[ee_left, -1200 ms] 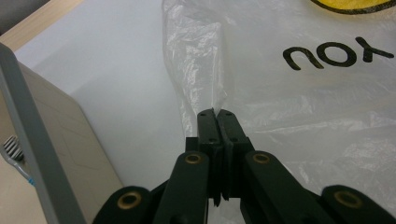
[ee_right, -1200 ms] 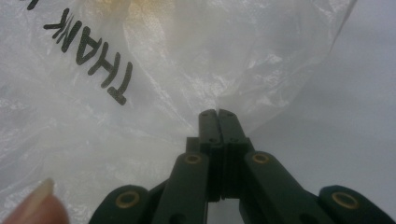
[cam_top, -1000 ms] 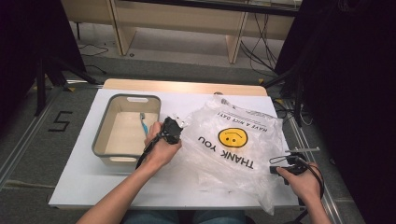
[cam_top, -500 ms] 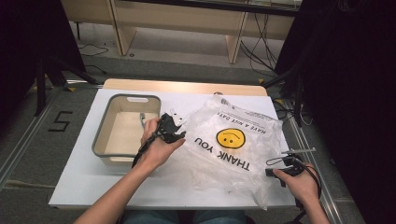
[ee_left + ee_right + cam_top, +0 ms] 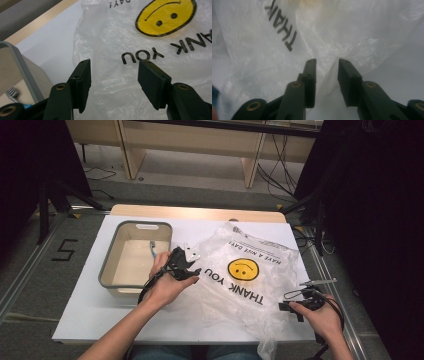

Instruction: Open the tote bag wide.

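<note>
Both sets of jaws have just been opening since the earlier frames. Left hand-held gripper (image 5: 113, 75): jaws stand wide apart, nothing between them, poised just above the plastic bag (image 5: 250, 275) near its "THANK YOU" print, beside the grey bin (image 5: 111, 265). Right hand-held gripper (image 5: 326, 75): jaws parted, a fold of bag film standing in the gap but, as far as I can tell, not pinched. Bag lies spread flat over the right half of the table (image 5: 85, 320), smiley side up, probably laid out so an edge can be picked. A utensil (image 5: 152, 247) rests inside the bin by the table's left edge.
</note>
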Motion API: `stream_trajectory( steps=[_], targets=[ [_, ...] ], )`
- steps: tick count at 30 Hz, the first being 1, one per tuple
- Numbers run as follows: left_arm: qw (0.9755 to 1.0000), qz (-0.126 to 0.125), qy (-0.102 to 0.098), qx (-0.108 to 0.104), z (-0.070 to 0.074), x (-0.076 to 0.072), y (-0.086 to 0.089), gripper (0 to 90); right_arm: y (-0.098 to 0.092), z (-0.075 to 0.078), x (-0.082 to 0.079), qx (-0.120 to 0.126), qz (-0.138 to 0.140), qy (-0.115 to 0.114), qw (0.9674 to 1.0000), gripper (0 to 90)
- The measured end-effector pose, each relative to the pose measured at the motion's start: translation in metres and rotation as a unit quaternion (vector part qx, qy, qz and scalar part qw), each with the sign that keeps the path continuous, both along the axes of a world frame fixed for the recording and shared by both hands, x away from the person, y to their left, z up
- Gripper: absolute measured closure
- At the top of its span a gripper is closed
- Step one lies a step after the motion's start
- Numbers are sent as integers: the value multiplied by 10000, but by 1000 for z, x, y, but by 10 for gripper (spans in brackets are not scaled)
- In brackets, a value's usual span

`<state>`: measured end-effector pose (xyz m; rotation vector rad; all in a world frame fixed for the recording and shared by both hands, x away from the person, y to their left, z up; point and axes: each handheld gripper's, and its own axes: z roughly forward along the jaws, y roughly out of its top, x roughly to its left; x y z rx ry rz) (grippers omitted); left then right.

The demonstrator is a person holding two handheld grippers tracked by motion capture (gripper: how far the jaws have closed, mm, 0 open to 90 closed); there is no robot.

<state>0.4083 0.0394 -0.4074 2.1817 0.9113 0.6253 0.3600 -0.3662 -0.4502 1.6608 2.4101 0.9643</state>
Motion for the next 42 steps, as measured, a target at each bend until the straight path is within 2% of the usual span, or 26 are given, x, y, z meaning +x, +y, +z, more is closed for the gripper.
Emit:
stream_trajectory(
  steps=[3,5,8,11,13,15,18,21,23,26,28,29,31,34,36,42],
  targets=[
    [10000,-67,36,22,-1,-2,-1,436,-7,8,-1,61,-348,-503,9981,619],
    [9999,-97,48,30,-2,-3,-2,436,-11,13,-2,-1,-562,-777,9954,581],
    [9998,-169,93,66,-4,-6,-3,435,-14,15,-2,-135,-701,-1142,9909,538],
    [9995,-246,162,67,-6,-9,-4,434,-15,13,0,-218,-803,-1148,9899,519],
    [9991,-321,238,130,-8,-13,-4,433,-16,11,2,-223,-813,-1146,9898,518],
    [9982,-440,324,245,-14,-17,-4,432,-17,5,7,-153,-883,-1047,9905,517],
    [9980,-449,383,228,-18,-20,-2,428,-14,6,10,-188,-911,-1128,9893,521],
    [9979,-499,387,167,-18,-22,1,418,-7,12,10,-280,-804,-1391,9866,521],
    [9977,-554,392,30,-19,-26,6,412,-2,17,10,-338,-693,-1639,9835,530],
    [9975,-603,376,-66,-19,-30,12,403,8,25,9,-281,-465,-2014,9780,544],
    [9973,-602,389,-131,-19,-31,17,393,15,28,10,-284,-255,-2138,9761,544],
    [9973,-602,389,-131,-19,-31,17,387,15,28,10,-284,-255,-2138,9761,544],
    [9974,-585,374,-206,-19,-33,21,378,27,27,10,-280,1,-2178,9756,540],
    [9974,-585,309,-274,-19,-38,27,362,38,25,11,-256,231,-2194,9750,532],
    [9974,-590,280,-303,-19,-42,29,359,45,24,11,-231,365,-2246,9735,530],
    [9968,-697,288,-275,-21,-51,27,362,63,22,11,-165,649,-2242,9722,529]
  ],
)
